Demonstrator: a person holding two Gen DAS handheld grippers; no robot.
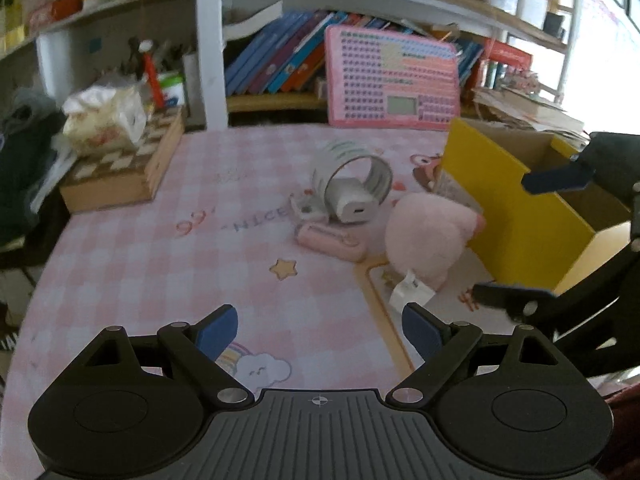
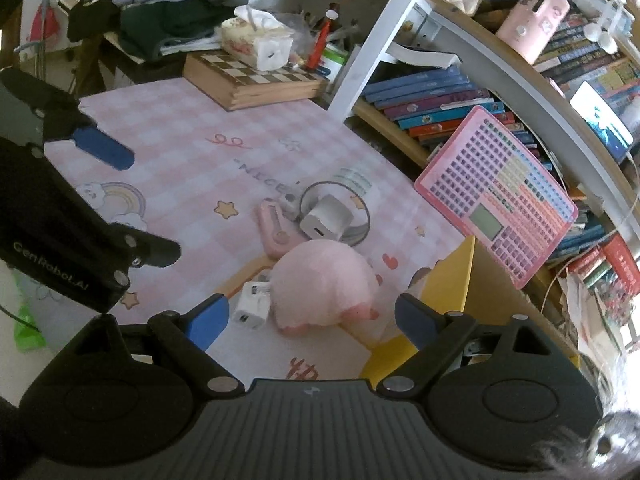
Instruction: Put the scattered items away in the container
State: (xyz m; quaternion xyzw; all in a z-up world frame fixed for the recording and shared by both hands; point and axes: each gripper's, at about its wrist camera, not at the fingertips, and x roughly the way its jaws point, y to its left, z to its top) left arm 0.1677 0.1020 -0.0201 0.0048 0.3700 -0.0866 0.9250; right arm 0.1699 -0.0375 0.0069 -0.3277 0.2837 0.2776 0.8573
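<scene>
I'm seeing the yellow cardboard box point(image 1: 516, 216) sitting open at my left gripper's point(image 1: 320, 330) two o'clock. The fuzzy pink plush point(image 2: 326, 284) is lying at its corner, long axis running eleven-to-five, just ahead of my right gripper point(image 2: 310, 322). The smooth white charger point(image 2: 326, 222) is resting inside the tape ring point(image 2: 340, 196). Both jaws are spreading wide, holding nothing.

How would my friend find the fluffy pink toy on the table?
Look for the yellow box on the pink checked mat. The pink plush lies right beside its corner. It is the only fuzzy thing; the chargers nearby are hard and white.
</scene>
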